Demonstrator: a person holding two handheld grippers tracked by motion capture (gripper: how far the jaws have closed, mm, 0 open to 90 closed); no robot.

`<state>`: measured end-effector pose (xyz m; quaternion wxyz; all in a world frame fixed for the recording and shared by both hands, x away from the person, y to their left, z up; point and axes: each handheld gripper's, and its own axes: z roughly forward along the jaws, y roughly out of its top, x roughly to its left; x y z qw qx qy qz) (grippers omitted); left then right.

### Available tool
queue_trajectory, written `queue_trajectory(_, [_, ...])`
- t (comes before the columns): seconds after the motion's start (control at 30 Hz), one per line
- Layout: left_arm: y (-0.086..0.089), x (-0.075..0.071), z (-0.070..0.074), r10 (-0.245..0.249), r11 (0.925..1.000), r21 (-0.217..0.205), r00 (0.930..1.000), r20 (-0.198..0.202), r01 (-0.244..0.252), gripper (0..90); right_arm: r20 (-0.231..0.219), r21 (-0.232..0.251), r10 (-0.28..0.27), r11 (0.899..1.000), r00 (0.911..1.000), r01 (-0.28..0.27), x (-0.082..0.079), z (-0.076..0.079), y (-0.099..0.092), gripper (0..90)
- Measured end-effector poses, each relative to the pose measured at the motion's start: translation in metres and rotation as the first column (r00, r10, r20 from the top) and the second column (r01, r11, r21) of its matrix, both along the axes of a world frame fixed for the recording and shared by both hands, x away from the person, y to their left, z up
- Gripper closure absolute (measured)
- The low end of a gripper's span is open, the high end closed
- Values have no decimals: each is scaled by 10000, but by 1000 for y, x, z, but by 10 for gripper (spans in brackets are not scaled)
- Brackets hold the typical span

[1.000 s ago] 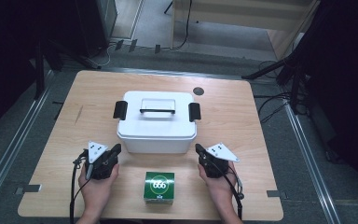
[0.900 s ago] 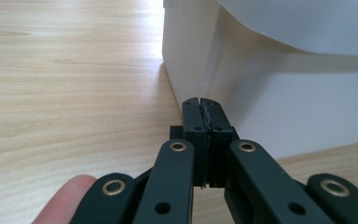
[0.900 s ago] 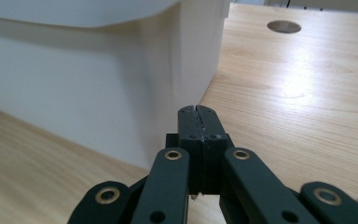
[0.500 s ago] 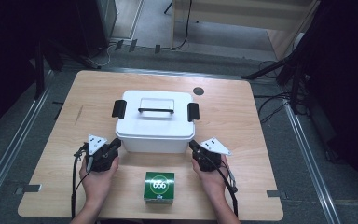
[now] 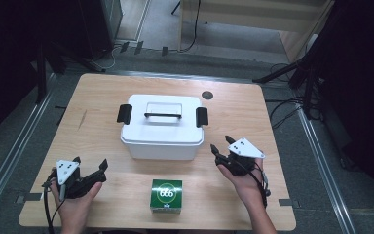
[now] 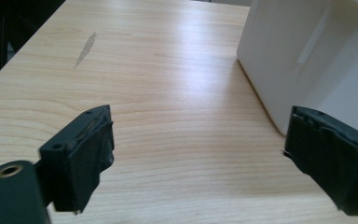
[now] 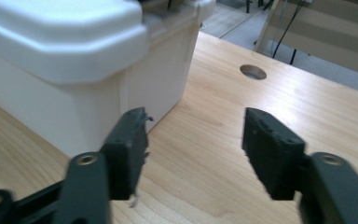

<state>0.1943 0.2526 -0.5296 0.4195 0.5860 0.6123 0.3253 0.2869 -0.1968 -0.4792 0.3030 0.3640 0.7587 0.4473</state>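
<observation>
1. Now the white lidded box (image 5: 161, 126) sits mid-desk (image 5: 282, 146), with a small green carton (image 5: 166, 196) well apart at the near edge.
2. Left gripper (image 5: 88, 170), released, has just been opening; nothing lies between its jaws, and the box wall stands just beside its right jaw in the left gripper view.
3. Right gripper (image 5: 221, 144), also released and just opening, hangs near the box's right side, empty.
4. Judging by its look, the box is rigid, smooth plastic, likely light but slippery on its plain walls.
5. Better holds seem to be the black side latches (image 5: 202, 116) or the lid handle (image 5: 163, 115).
</observation>
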Motion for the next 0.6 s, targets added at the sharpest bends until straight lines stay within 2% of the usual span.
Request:
queue_trajectory(0.07, [6, 1, -1, 79, 9999, -100, 9997, -236, -81, 75, -8, -113, -44, 9999, 10000, 44, -1, 10, -2, 286])
queue_trajectory(0.13, [12, 0, -2, 78, 9995, -288, 9997, -233, -85, 76, -73, -157, 124, 9998, 9999, -125, 0, 20, -4, 227])
queue_trajectory(0.27, [21, 0, -3, 331, 9992, -211, 9980, -544, -343, 82, -295, -556, 1031, 9930, 9942, -1046, 7, 40, -2, 139])
queue_trajectory(0.37, [26, -3, -7, 470, 9989, -38, 9979, -453, -473, 84, -719, -1138, 1930, 9731, 9786, -2002, 17, 57, 4, 105])
queue_trajectory(0.4, [27, -4, -8, 472, 9989, 98, 9978, -466, -468, 84, -867, -1196, 2134, 9675, 9731, -2229, 19, 61, 6, 94])
queue_trajectory(0.47, [28, -5, -12, 617, 9968, 543, 9967, -530, -588, 84, -1027, -1592, 2500, 9513, 9628, -2640, 23, 73, 12, 85])
queue_trajectory(0.5, [30, -5, -12, 630, 9953, 778, 9956, -694, -576, 83, -1203, -1780, 2651, 9423, 9567, -2836, 26, 78, 16, 84])
queue_trajectory(0.53, [34, -6, -13, 699, 9935, 940, 9961, -535, -646, 84, -1300, -2002, 2799, 9322, 9512, -3016, 29, 82, 20, 84])
queue_trajectory(0.6, [40, -9, -12, 692, 9949, 760, 9970, -351, -664, 84, -1543, -2325, 3174, 9087, 9357, -3466, 34, 91, 29, 84])
